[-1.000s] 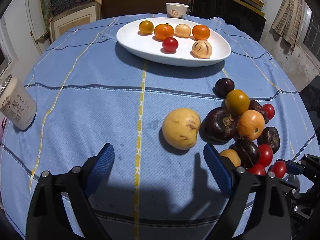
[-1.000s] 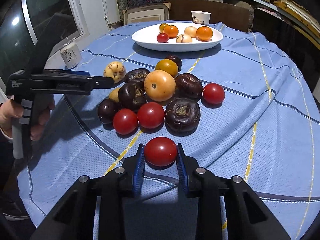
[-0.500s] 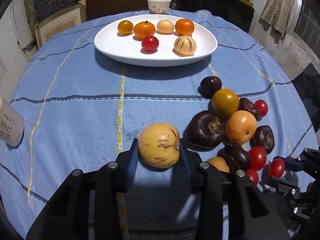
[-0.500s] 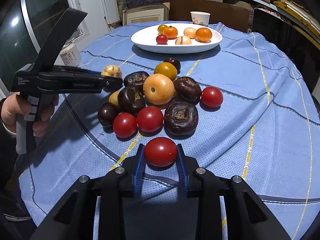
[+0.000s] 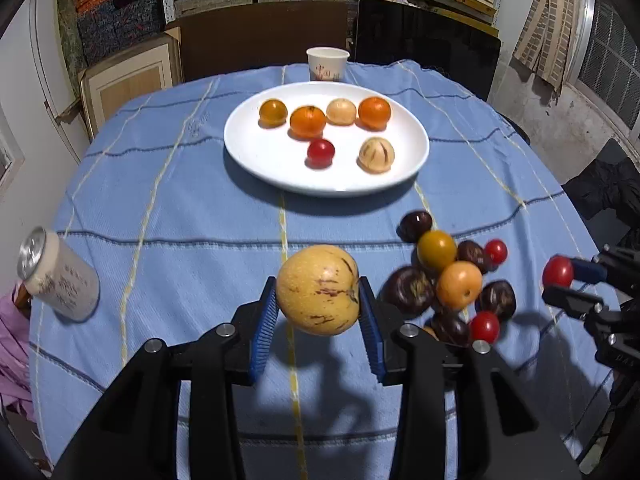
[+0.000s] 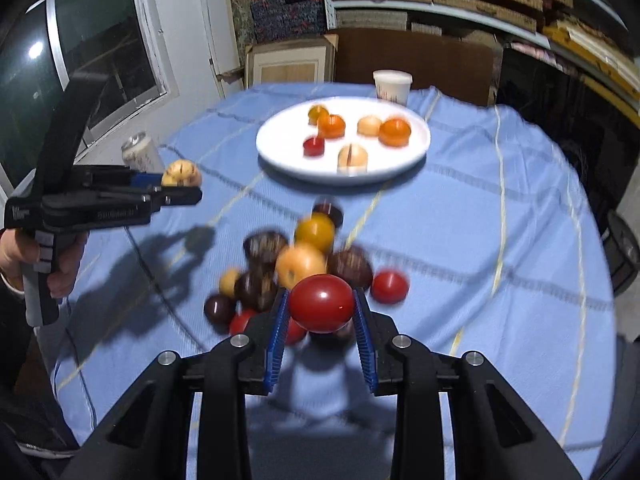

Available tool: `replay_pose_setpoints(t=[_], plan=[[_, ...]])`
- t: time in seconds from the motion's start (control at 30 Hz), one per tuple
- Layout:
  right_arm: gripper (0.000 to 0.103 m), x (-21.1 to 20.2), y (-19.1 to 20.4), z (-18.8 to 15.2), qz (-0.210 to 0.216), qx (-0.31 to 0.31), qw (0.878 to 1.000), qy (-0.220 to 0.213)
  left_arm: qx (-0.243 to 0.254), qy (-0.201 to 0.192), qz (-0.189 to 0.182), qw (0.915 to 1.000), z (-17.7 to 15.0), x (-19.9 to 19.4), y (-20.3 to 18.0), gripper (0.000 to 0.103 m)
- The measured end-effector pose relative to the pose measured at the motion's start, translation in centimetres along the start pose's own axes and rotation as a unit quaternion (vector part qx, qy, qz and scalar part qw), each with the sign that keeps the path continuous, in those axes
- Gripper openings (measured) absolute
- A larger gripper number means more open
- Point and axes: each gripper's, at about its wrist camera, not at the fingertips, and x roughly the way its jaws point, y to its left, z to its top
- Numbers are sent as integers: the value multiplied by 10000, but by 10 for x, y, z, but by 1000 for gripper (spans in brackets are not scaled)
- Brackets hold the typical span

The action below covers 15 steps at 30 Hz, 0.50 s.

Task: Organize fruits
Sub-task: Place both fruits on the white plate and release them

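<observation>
While both fruits hung clear of the blue tablecloth, the likeliest trouble was a drop: the left gripper was clamped on a round yellow fruit with purple streaks, held only at its two sides by the blue pads, and a smooth, rounded skin like that could roll or slip out if the hand tilted or jerked on the way to the white plate. The right gripper was clamped on a red tomato, which looked soft enough to bruise or split under too hard a squeeze. Both loads seemed bound for the plate, where six fruits already lay, so the two tools could bump each other there, or a fruit set down carelessly could knock the others rolling. A fall into the loose pile of dark, orange and red fruit just beneath might scatter it towards the table edge. As for writing, the paper cup beyond the plate bore red characters, and the pale can at the left carried dark print; neither could be read, and lettering on the left tool's body was too blurred to make out
</observation>
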Motion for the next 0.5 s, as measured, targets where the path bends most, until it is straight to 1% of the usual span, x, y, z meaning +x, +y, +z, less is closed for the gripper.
replay_pose_setpoints(t=[0.1,0.17,0.27,0.37,0.5], plan=[[32,3,-3,33,23,-155,9998,-124,20,-100,41,9999,23,2,5,38],[32,13,-7,54,28,-207,9997,-143,6,-188,85,9998,40,8,9,38],[32,39,-13,83,-7,-256,9997,-68,-60,-150,118,9998,67,30,14,38],[32,69,-24,107,-4,-226,9997,-7,115,-66,244,9996,89,56,15,38],[32,117,-44,128,-50,-103,9997,207,83,26,280,9996,111,92,24,38]])
